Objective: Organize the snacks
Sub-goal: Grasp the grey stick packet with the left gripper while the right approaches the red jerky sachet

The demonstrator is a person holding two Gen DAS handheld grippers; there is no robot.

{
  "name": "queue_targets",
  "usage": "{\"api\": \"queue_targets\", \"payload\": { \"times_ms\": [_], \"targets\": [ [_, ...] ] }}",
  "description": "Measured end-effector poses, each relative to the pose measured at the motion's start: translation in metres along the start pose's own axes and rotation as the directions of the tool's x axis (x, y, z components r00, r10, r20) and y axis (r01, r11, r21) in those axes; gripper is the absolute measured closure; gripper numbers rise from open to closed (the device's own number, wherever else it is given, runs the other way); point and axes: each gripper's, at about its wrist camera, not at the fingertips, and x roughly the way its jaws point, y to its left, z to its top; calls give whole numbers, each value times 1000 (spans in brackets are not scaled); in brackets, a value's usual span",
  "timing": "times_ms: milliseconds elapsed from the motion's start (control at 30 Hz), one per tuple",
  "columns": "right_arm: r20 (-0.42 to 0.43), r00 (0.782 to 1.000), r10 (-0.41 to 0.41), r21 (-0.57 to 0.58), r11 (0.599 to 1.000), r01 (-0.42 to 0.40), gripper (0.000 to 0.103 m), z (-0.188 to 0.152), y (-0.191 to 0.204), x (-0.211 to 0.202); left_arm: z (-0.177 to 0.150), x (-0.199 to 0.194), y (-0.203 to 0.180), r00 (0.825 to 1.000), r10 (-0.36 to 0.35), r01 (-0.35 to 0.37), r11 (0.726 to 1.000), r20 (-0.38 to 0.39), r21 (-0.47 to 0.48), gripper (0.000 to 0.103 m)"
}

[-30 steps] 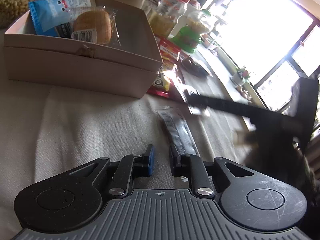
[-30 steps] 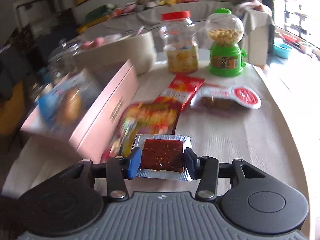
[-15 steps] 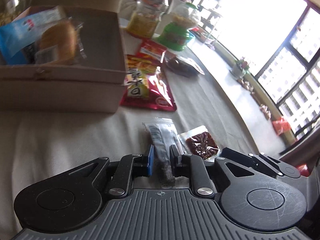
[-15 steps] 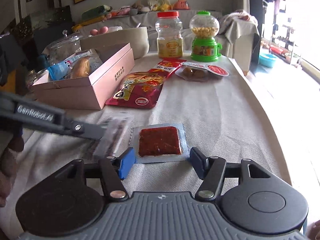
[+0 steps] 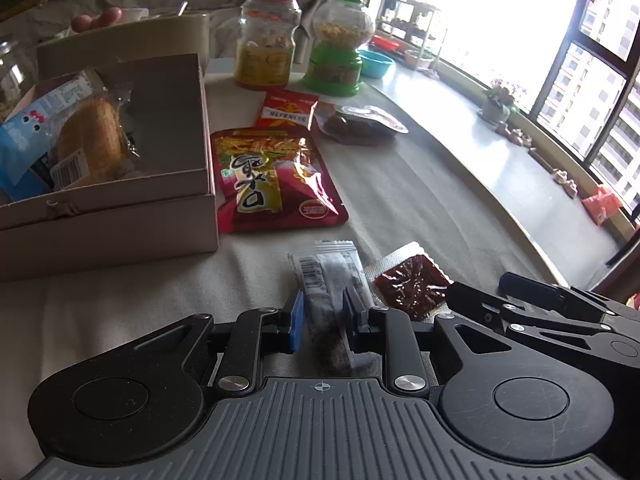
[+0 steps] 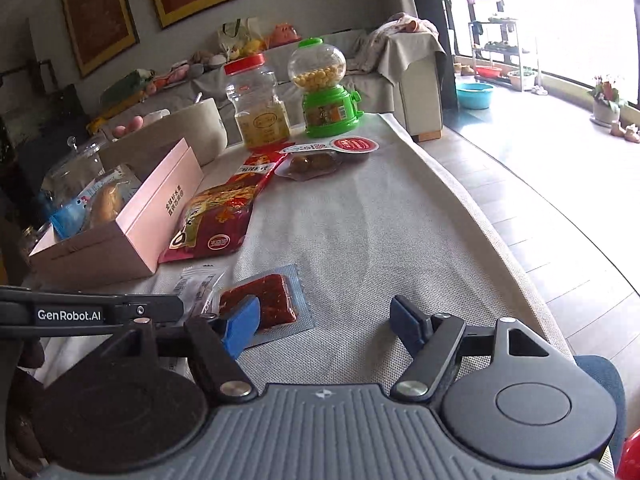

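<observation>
My left gripper is shut on a clear stick-shaped snack packet with a dark filling, low over the cloth. A flat packet of red spicy snack lies just right of it; it also shows in the right wrist view. My right gripper is open and empty, drawn back with the red packet by its left finger. The pink box at the left holds a bun and a blue packet.
A large red snack bag, a smaller red bag and a tray of dark snacks lie beyond. A red-lidded jar and green candy dispenser stand at the back. The table edge runs along the right.
My right gripper opened, let the red packet go onto the cloth and drew back. My left gripper closed on the stick packet.
</observation>
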Motion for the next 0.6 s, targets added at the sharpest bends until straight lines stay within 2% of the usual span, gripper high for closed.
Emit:
{"api": "queue_targets", "payload": {
  "times_ms": [167, 267, 433, 533, 600],
  "targets": [
    [5, 1000, 11, 16, 1000, -11, 28, 0, -3, -1, 1, 2, -1, 1000, 0, 0, 1000, -1, -1, 78],
    [11, 1000, 2, 28, 1000, -2, 28, 0, -4, -1, 2, -3, -5, 1000, -27, 27, 1000, 8, 5, 78],
    [29, 999, -30, 74, 997, 28, 28, 0, -8, -1, -4, -1, -31, 1000, -8, 4, 986, 20, 167, 78],
    [31, 999, -27, 82, 996, 25, 28, 0, -10, -1, -14, 2, -42, 998, 42, -55, 959, 52, 278, 73],
    [31, 999, -27, 81, 996, 25, 28, 0, -10, -1, -18, 1, -44, 995, 68, -88, 939, 71, 332, 72]
  ]
}}
